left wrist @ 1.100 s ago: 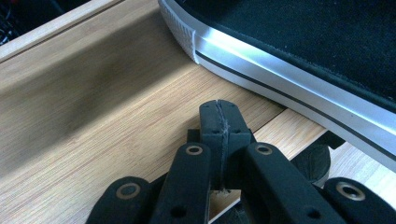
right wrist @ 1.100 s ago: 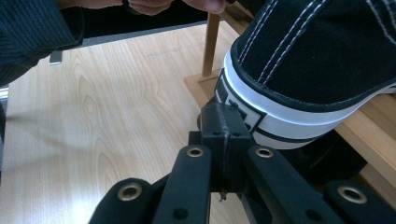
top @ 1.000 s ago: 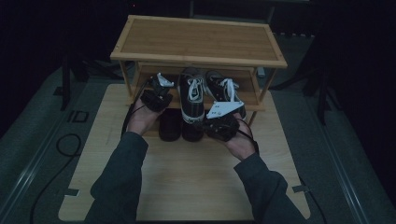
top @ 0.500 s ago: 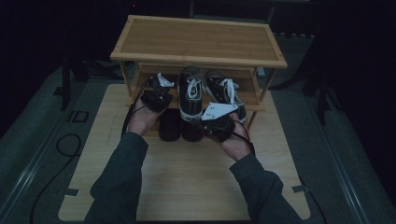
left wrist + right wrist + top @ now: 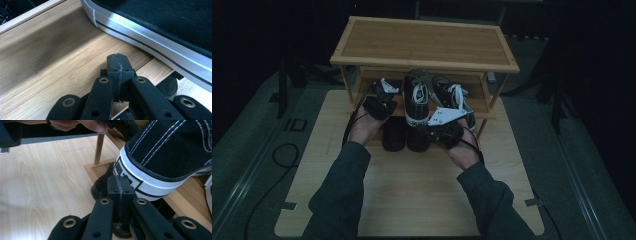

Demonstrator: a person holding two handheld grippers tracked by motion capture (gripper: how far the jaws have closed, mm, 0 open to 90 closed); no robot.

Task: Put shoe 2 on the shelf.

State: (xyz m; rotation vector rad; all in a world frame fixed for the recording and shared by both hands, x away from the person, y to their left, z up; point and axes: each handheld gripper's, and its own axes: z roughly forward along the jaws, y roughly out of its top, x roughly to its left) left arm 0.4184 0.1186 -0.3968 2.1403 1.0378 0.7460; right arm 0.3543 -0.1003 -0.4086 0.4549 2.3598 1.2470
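- Left tool [image 5: 117,62]: clenched, empty, over the shoe rack's [image 5: 427,45] lower shelf, just beside the black canvas sneaker [image 5: 416,100].
- Right tool [image 5: 119,183]: clenched, empty, near that sneaker's heel.
- Change: none since a second ago (both hands motionless); the sneaker is not yet grasped.

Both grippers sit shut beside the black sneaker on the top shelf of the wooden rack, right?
Not the top shelf. In the high view the black sneaker rests on the lower shelf of the wooden rack. Left gripper and right gripper are shut.
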